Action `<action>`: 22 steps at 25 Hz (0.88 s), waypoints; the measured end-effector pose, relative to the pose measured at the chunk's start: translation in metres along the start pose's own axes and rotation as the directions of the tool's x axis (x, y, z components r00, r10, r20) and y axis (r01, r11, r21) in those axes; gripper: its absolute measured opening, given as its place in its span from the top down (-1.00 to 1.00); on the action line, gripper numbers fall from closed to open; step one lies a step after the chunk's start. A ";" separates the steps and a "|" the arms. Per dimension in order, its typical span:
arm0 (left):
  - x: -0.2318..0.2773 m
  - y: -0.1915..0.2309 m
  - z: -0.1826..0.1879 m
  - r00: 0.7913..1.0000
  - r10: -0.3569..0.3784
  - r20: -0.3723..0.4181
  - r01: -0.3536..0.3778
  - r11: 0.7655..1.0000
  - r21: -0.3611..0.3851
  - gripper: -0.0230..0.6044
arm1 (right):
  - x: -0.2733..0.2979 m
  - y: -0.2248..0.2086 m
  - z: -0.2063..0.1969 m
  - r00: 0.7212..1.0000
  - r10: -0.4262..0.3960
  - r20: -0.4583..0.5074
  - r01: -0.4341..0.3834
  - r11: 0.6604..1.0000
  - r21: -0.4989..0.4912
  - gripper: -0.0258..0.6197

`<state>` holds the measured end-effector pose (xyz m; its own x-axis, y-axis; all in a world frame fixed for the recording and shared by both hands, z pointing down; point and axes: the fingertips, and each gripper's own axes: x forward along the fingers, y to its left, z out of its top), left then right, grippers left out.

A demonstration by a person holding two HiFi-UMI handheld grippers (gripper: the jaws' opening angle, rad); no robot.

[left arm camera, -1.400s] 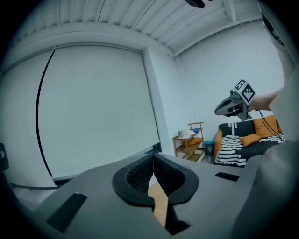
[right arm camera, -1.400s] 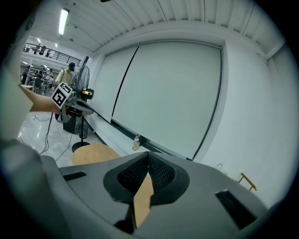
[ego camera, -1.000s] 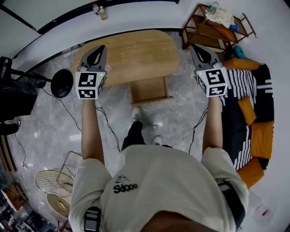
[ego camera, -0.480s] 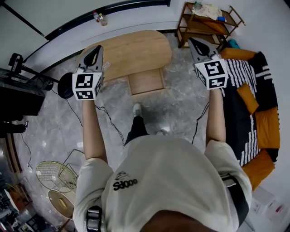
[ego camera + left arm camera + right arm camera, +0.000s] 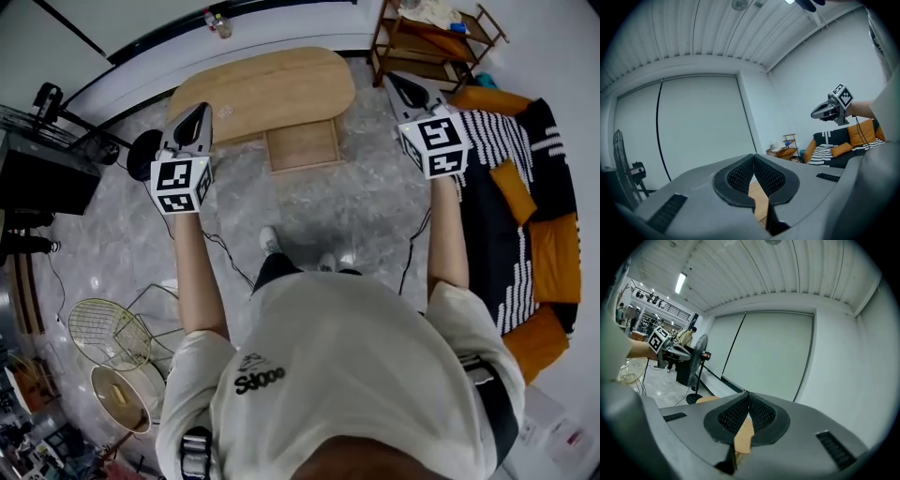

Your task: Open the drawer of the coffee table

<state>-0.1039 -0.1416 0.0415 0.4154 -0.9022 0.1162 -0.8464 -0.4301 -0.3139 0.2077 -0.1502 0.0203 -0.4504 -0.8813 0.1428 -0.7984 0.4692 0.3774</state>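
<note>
More grey floor (image 5: pixel 366 211) shows before the counter (image 5: pixel 262 89): the person retreats, drawer (image 5: pixel 302 145) open, seemingly done; left tongs (image 5: pixel 201 112) and right tongs (image 5: pixel 398 82) closed tight, empty.

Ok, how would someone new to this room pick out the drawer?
Find the oval wooden coffee table on the grey floor, left of the striped sofa. The drawer is the rectangular wooden box jutting from the table's near long edge, squared-off where the tabletop is rounded.
</note>
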 end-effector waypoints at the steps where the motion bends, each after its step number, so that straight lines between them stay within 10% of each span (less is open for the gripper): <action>1: -0.005 0.001 0.002 1.000 0.003 0.003 -0.003 1.000 -0.002 0.87 | -0.004 0.003 0.003 1.000 -0.001 0.002 0.001 1.000 -0.003 0.90; 22: -0.100 0.108 0.010 0.998 0.003 0.065 -0.007 0.999 0.050 0.87 | 0.000 0.118 0.107 0.997 -0.055 0.062 0.056 0.998 -0.019 0.90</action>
<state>-0.2341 -0.0974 -0.0132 0.4333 -0.8996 0.0535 -0.8313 -0.4220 -0.3617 0.0709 -0.0894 -0.0332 -0.4302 -0.9004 0.0646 -0.8146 0.4180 0.4021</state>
